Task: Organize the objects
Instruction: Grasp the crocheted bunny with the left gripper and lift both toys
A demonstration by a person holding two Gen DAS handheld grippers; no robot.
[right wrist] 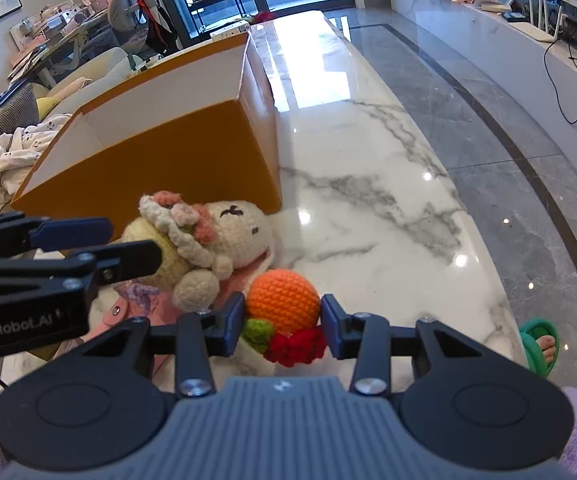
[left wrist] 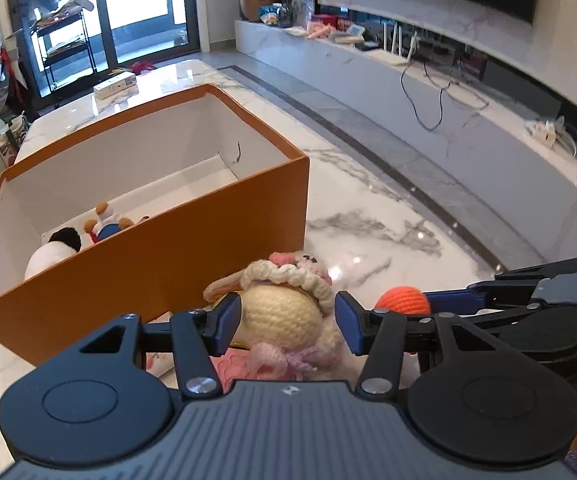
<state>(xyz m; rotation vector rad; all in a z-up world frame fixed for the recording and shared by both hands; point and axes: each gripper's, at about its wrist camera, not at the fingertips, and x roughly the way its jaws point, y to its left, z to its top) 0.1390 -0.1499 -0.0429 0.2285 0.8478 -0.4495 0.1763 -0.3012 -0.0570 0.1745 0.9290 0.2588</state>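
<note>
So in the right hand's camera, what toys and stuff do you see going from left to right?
Left gripper → crochet bunny doll → orange crochet ball, sitting between the right gripper fingers → bare marble table → green slipper on a foot at the far right.

doll (left wrist: 284, 316): cream crochet, flowered hat, lying beside box
ball (right wrist: 282, 300): orange crochet, sitting on table
box (left wrist: 192, 236): orange, standing open, holding plush toys (left wrist: 84, 236)

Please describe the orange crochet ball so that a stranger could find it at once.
Find the big orange box on the marble table. In front of it lies a cream crochet doll; the orange ball sits beside it, between the right gripper's fingers. Only it is round and bright orange.
</note>
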